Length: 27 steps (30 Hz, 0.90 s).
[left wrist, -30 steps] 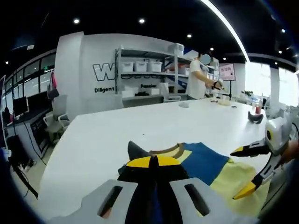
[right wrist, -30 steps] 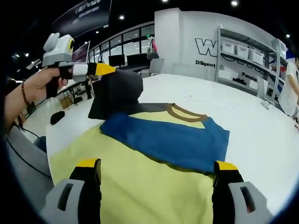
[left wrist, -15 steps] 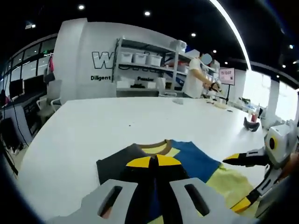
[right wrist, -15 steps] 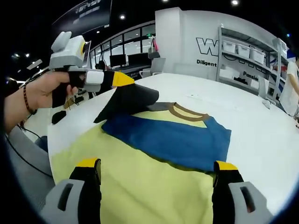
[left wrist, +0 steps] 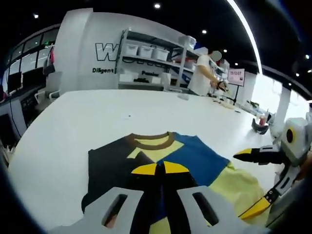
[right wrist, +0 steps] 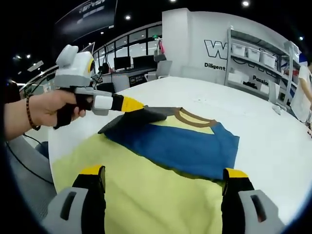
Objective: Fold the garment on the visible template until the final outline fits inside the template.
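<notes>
The left hand-held gripper (left wrist: 157,168) has its yellow-tipped jaws pressed together on the dark sleeve (left wrist: 109,163) of the T-shirt, so it is clenched on that fabric. In the right gripper view the same tool (right wrist: 132,105) comes in from the left, gripped by a hand (right wrist: 51,107), with its tip low over the sleeve (right wrist: 141,117) near the brown collar (right wrist: 194,118). The low, nearly flat hold looks chosen to lay the sleeve inward across the chest rather than lift it, which suits a sleeve fold.

The right hand-held gripper (right wrist: 163,181) stands released, its two jaws wide apart with nothing between them. It hangs over the pale yellow lower body (right wrist: 146,190) of the T-shirt (right wrist: 185,146), probably ready to pin or take a hem while the other side is folded. Seen from the left gripper view, it (left wrist: 253,183) enters from the right, jaws spread over the yellow cloth (left wrist: 234,183).

The garment lies spread on the white counter (left wrist: 73,122), collar (left wrist: 148,140) pointing away from the person, blue chest panel (left wrist: 195,156) just beyond the left jaws and directly ahead of the right ones. No template outline can be made out under the cloth. Judging by the still-broad outline, the folding is at an early step.

Further off stand shelves with bins (left wrist: 146,53) and a person (left wrist: 202,73) at the counter's far end.
</notes>
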{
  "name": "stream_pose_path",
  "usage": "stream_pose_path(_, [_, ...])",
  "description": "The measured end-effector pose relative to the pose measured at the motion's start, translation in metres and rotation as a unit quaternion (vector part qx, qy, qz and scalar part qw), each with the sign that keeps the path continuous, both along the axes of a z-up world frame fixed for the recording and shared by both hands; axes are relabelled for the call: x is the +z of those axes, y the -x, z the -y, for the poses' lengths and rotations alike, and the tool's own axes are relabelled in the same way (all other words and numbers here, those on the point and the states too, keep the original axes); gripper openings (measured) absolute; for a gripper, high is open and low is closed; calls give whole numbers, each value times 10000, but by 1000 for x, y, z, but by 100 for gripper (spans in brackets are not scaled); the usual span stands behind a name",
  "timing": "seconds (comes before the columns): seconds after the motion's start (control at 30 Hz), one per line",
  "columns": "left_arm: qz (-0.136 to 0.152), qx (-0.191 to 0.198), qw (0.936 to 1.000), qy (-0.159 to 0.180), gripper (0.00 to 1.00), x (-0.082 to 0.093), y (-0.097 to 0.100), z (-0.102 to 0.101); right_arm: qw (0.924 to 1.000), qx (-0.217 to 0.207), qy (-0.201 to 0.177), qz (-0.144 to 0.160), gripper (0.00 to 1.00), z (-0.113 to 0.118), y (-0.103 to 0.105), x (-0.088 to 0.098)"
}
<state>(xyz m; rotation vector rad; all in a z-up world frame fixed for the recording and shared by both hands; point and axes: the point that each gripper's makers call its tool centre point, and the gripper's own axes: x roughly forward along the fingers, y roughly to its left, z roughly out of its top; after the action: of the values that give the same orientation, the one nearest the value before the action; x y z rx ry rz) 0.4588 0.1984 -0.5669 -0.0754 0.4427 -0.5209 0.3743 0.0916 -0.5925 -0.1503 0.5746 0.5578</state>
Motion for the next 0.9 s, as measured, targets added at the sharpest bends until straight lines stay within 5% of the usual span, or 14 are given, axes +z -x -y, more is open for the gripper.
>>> stream_pose_path(0.9, [-560, -446, 9964, -459, 0, -47, 10, 24, 9998, -135, -19, -146, 99, 7, 5, -6])
